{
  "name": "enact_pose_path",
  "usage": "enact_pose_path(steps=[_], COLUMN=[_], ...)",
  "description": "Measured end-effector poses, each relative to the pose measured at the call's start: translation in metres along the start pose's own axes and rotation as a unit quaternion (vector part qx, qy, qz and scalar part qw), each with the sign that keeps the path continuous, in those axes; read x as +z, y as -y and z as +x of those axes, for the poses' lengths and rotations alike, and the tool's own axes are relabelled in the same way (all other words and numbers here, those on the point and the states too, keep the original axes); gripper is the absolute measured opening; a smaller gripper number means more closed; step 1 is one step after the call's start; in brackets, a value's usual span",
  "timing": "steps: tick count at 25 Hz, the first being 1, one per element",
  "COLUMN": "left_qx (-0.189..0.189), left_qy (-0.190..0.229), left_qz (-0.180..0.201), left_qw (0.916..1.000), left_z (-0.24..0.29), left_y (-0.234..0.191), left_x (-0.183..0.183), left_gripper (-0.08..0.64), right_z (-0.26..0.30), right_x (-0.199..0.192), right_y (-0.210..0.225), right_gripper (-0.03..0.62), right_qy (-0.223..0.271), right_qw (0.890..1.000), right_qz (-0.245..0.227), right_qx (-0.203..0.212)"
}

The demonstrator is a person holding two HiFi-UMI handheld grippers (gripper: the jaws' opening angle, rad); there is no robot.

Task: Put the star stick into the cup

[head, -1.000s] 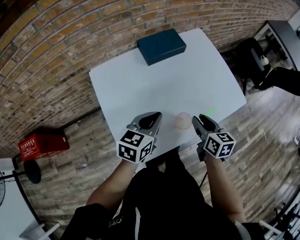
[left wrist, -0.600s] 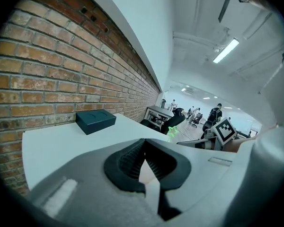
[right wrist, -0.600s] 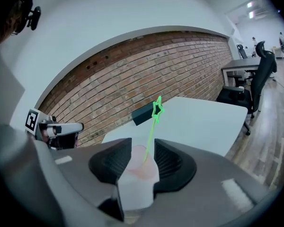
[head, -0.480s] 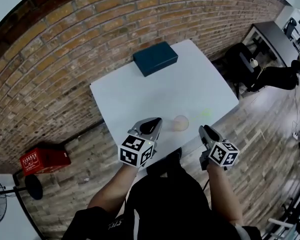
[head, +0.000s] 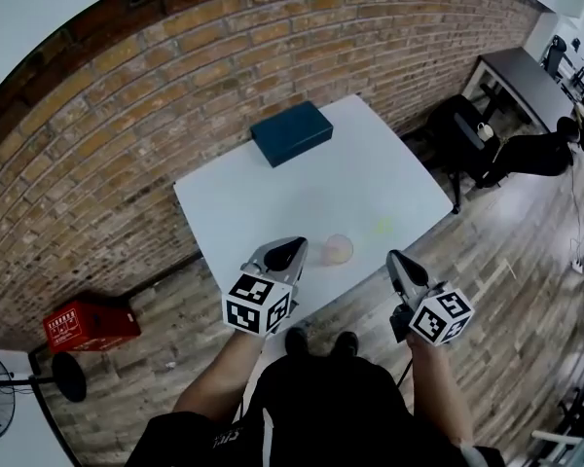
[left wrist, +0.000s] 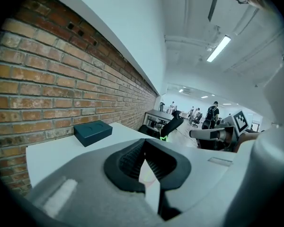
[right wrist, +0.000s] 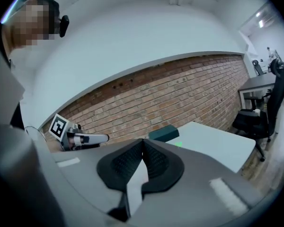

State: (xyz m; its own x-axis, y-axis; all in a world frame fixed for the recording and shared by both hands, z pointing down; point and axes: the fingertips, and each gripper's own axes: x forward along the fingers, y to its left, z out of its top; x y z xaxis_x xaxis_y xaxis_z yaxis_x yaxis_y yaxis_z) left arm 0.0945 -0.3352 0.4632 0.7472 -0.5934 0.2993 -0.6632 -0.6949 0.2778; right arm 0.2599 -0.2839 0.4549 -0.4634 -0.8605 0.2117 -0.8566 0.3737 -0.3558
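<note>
A pale, see-through cup (head: 337,249) stands near the front edge of the white table (head: 273,193). The small green star stick (head: 383,227) lies on the table to the cup's right; it shows as a green speck (left wrist: 164,137) in the left gripper view and again as a green speck (right wrist: 178,144) in the right gripper view. My left gripper (head: 294,251) hovers just left of the cup, shut and holding nothing (left wrist: 144,146). My right gripper (head: 397,259) hangs off the table's front edge, below the stick. Its jaws are closing to shut, with nothing between them (right wrist: 143,143).
A dark teal box (head: 292,132) lies at the table's far side, by the brick wall. A red crate (head: 86,323) sits on the wood floor at the left. Black office chairs (head: 472,134) and a desk stand at the right.
Both grippers have drawn back toward the person. The right one has left the table's edge and the star stick. Cup, stick and box have stayed where they were.
</note>
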Motion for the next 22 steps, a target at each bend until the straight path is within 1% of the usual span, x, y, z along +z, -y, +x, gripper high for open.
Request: enact_pose_path(steps=[3, 8, 12, 16, 18, 20, 22], left_qx=[0.021, 0.043, 0.058, 0.068, 0.07, 0.072, 0.073], left_qy=[0.017, 0.032, 0.055, 0.068, 0.074, 0.078, 0.08], left_qz=[-0.002, 0.022, 0.035, 0.039, 0.04, 0.04, 0.039], left_qw=[0.9996, 0.9983, 0.9962, 0.9946, 0.994, 0.9935, 0.9934], left_z=[-0.007, -0.002, -0.003, -0.002, 0.0, 0.002, 0.003], left_y=[0.006, 0.02, 0.029, 0.043, 0.049, 0.054, 0.059], left_x=[0.014, 0.038, 0.06, 0.066, 0.068, 0.068, 0.068], left_gripper=[0.008, 0.008, 0.008, 0.008, 0.008, 0.008, 0.008], right_z=[-0.01, -0.035, -0.048, -0.06, -0.062, -0.063, -0.064], right_x=[0.027, 0.07, 0.1, 0.111, 0.112, 0.111, 0.109], right_y=[-0.008, -0.004, -0.008, -0.003, -0.001, -0.001, 0.0], right_gripper=[0.0, 0.0, -0.002, -0.002, -0.002, -0.003, -0.003], right_qy=[0.02, 0.052, 0.079, 0.093, 0.095, 0.094, 0.09], right_qw=[0.999, 0.996, 0.991, 0.987, 0.986, 0.986, 0.987], right_qz=[-0.003, -0.047, -0.059, -0.108, -0.11, -0.1, -0.095], right_qx=[0.031, 0.059, 0.087, 0.072, 0.079, 0.092, 0.098])
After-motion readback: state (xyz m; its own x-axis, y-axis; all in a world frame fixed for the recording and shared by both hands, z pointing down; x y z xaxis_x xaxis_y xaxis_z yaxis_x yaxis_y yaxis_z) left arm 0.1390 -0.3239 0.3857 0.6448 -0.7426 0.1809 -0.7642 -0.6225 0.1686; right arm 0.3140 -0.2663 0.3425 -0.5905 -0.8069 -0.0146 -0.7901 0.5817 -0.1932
